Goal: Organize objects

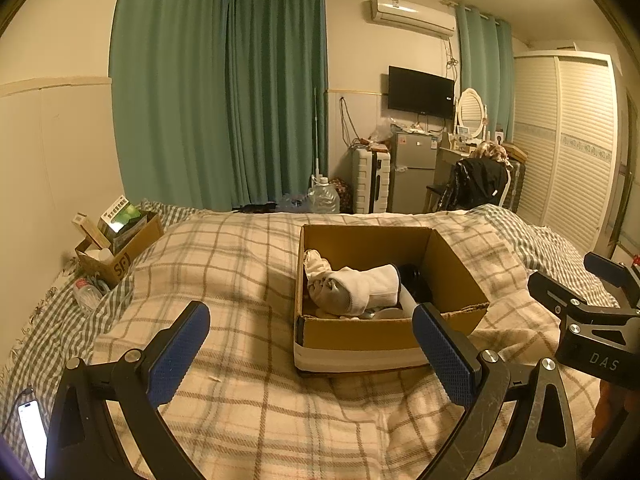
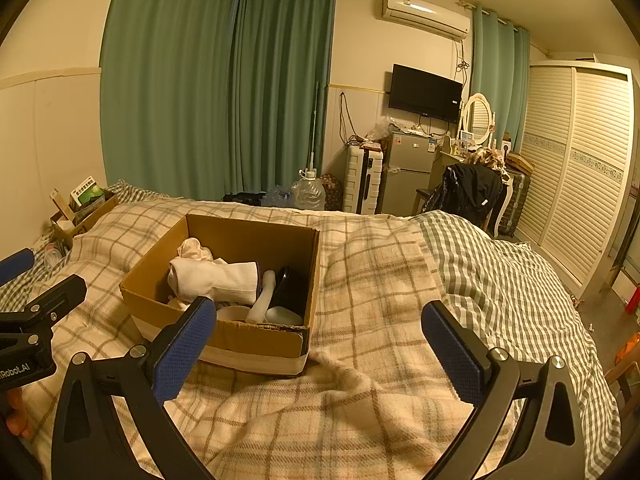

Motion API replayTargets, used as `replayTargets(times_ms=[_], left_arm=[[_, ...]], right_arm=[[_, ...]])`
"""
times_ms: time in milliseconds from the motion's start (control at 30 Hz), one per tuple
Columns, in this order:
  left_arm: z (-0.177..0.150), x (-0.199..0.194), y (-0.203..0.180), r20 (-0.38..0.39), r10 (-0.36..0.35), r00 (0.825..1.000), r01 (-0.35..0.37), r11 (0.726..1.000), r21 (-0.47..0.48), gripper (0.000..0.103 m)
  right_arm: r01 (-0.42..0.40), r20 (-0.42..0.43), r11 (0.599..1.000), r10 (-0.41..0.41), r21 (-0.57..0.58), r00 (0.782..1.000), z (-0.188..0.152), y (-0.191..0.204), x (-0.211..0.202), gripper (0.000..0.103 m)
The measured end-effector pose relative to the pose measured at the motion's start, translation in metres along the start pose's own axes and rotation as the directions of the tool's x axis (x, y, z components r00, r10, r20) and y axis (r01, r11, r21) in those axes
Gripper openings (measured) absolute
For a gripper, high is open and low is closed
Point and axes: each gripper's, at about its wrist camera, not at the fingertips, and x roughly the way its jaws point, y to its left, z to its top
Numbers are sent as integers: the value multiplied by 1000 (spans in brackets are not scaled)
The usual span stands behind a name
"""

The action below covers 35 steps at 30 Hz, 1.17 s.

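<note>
Currently you had both tools idle: left tool (image 1: pixel 310 356) and right tool (image 2: pixel 316 354) were spread wide, nothing held, hovering over the plaid blanket (image 2: pixel 360 400) short of the cardboard box (image 1: pixel 352 338). The box sat mid-bed, nearer the foot end. Inside, a rolled white sock (image 1: pixel 360 288) lay on top, long axis running across the box, cuff towards its right wall, beside a dark item (image 2: pixel 286 284). Looked like a between-picks step; next you'd need a target, probably the sock, approached from above.
</note>
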Motion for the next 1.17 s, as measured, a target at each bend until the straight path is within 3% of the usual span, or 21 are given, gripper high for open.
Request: replayTargets(times_ms=[1167], left_arm=[[-3, 0, 0, -16, 18, 1000, -19, 1000, -10, 103]], right_arm=[[-5, -11, 1000, 5, -3, 1000, -5, 2, 4, 103]])
